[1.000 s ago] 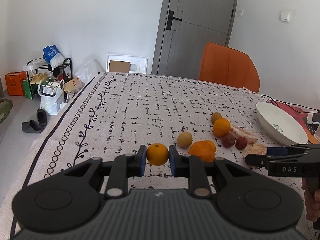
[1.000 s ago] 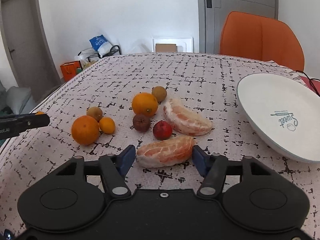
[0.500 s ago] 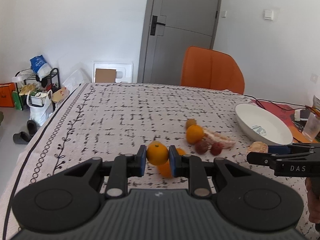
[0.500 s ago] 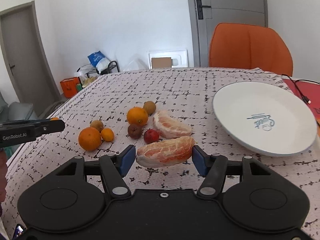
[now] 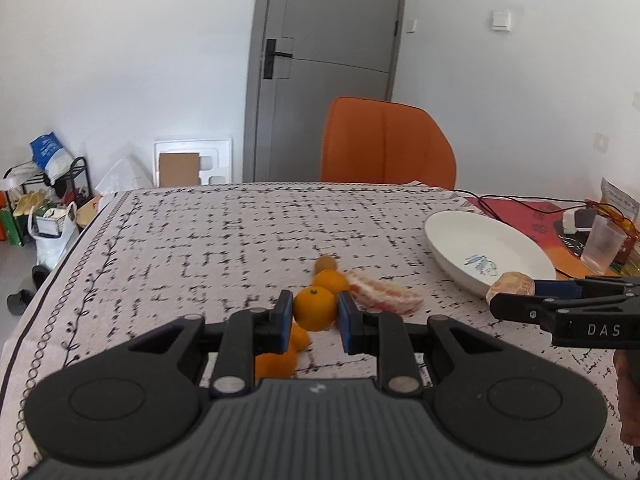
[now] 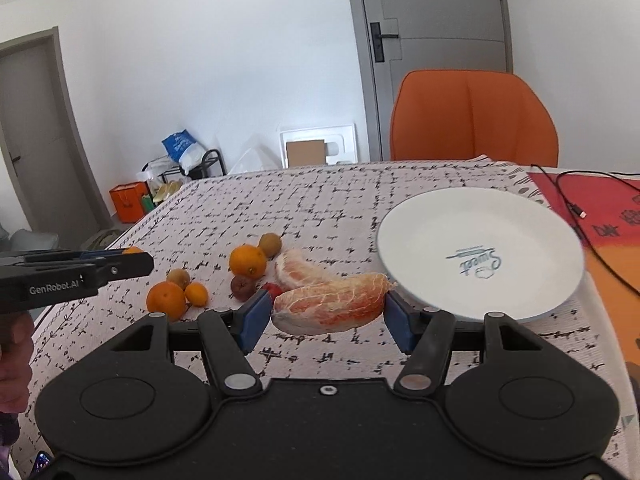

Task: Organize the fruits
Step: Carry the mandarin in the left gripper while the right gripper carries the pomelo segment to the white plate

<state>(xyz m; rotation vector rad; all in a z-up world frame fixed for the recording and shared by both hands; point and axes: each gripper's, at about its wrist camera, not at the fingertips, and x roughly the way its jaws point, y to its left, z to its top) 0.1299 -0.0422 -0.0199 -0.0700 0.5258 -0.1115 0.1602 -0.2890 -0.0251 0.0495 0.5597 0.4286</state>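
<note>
The table (image 6: 320, 200) carries a white cloth with a black broken-line pattern. A white plate (image 6: 480, 224) with blue lettering rests on it at the right. A loose group of fruit lies left of the plate: a large orange (image 6: 247, 261), a brown kiwi-like fruit (image 6: 270, 244) behind it, a dark reddish fruit (image 6: 242, 287), a red fruit (image 6: 273, 289), a peeled pomelo segment (image 6: 296, 269), and, further left, a second orange (image 6: 166, 301), a small tangerine (image 6: 196, 294) and another brown fruit (image 6: 178, 277).

Beyond the table stand an orange chair (image 6: 474, 116) and a grey door (image 6: 432, 40). A black cable (image 6: 576, 208) runs over a red mat (image 6: 600, 200) right of the plate. A clear glass (image 5: 604, 244) stands past the plate in the left wrist view.

The left gripper (image 5: 315, 316) is clamped on a small orange (image 5: 315, 308), held clear of the cloth, above the fruit group. The right gripper (image 6: 328, 312) is clamped on a pomelo segment (image 6: 330, 304), its jaws spread to the segment's length, just left of the plate's near rim. Nothing stands between this segment and the plate. Both grippers point forward and slightly down. A hand (image 6: 14, 344) grips the left tool's handle.
</note>
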